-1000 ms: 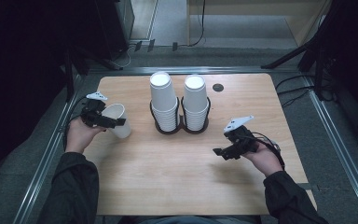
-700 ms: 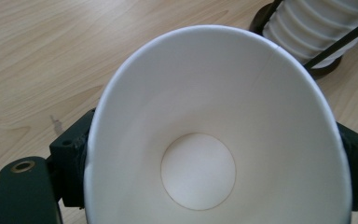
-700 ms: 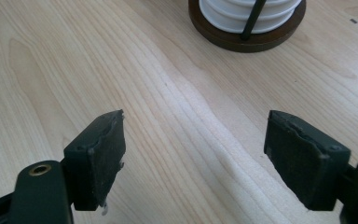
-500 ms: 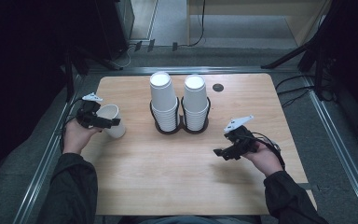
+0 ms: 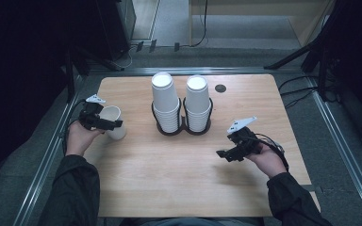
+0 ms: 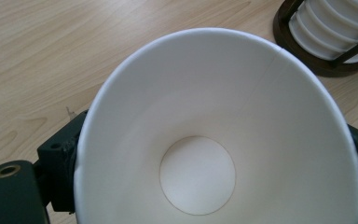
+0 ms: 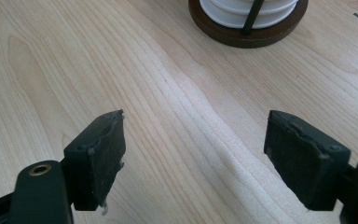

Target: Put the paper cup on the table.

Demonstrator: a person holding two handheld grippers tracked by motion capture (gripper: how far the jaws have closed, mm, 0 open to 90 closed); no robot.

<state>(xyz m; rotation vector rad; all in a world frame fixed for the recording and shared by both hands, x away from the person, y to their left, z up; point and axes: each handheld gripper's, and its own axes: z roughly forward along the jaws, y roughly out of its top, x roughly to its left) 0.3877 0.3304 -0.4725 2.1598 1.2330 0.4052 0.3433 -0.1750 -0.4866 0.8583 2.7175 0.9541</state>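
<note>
A white paper cup [image 5: 114, 120] stands mouth-up near the table's left edge, and in the left gripper view its open mouth [image 6: 214, 140] faces the camera. My left gripper [image 5: 109, 123] has the cup between its jaws. The jaws have just been opening a little, but both pads [image 6: 60, 158] still lie against the cup's wall. My right gripper [image 5: 226, 154] hovers low over the bare wood at the right, open with nothing between its fingers [image 7: 98, 154].
Two tall stacks of white cups [image 5: 164, 101] [image 5: 198, 101] stand upside down in a black double holder [image 5: 183, 129] at the table's middle back. A small dark disc [image 5: 220, 88] lies behind them. Metal rails [image 5: 42, 160] run along the wooden table [image 5: 169, 179].
My left gripper and the cup have shifted slightly toward the table's left edge. The right gripper has stayed where it was.
</note>
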